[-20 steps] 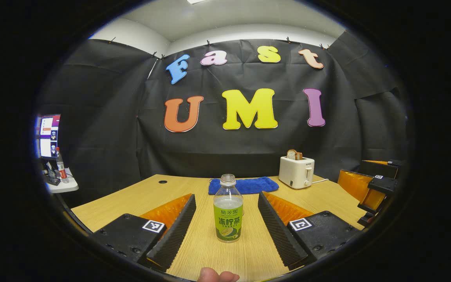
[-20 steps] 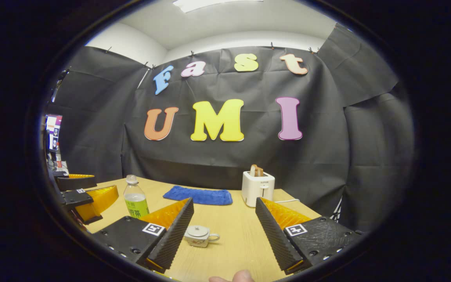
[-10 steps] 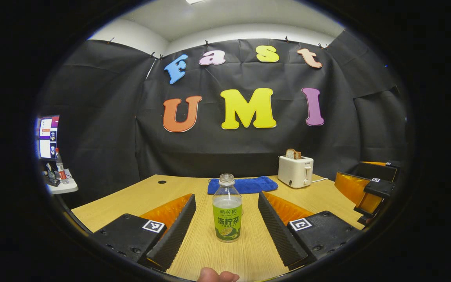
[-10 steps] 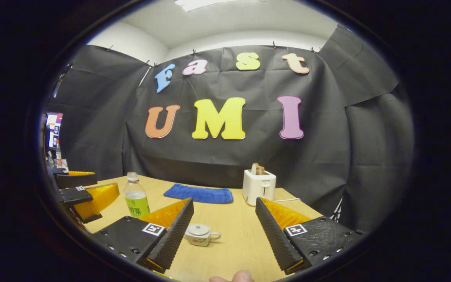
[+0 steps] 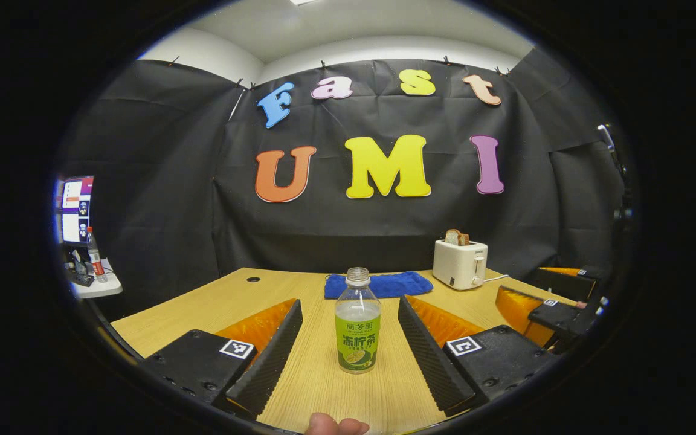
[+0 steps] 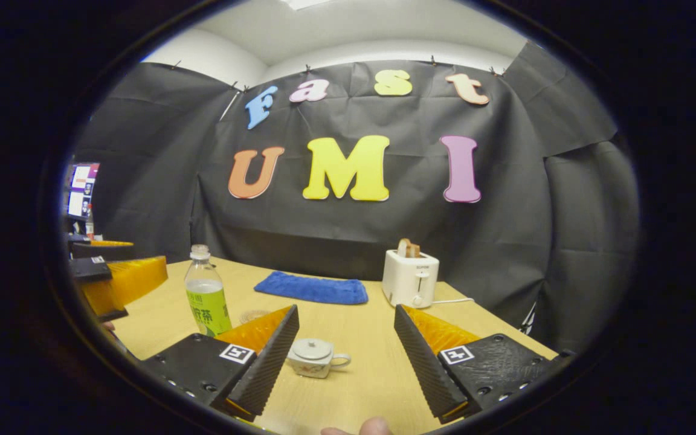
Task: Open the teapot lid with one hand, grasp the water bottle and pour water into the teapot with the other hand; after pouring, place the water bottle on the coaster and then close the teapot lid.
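In the left gripper view the left gripper (image 5: 348, 356) stands spread wide, its fingers either side of the water bottle (image 5: 357, 323) and clear of it; the bottle stands upright, uncapped, on the wooden table (image 5: 215, 308); behind the bottle lies a blue cloth (image 5: 378, 285), and right of the cloth a white toaster (image 5: 459, 264) with bread in it; in the right gripper view the right gripper (image 6: 345, 356) is likewise spread, holding nothing; the teapot (image 6: 315, 357), lid on, sits between its fingers, right of the bottle; a round coaster (image 6: 254, 316) lies just right of the bottle.
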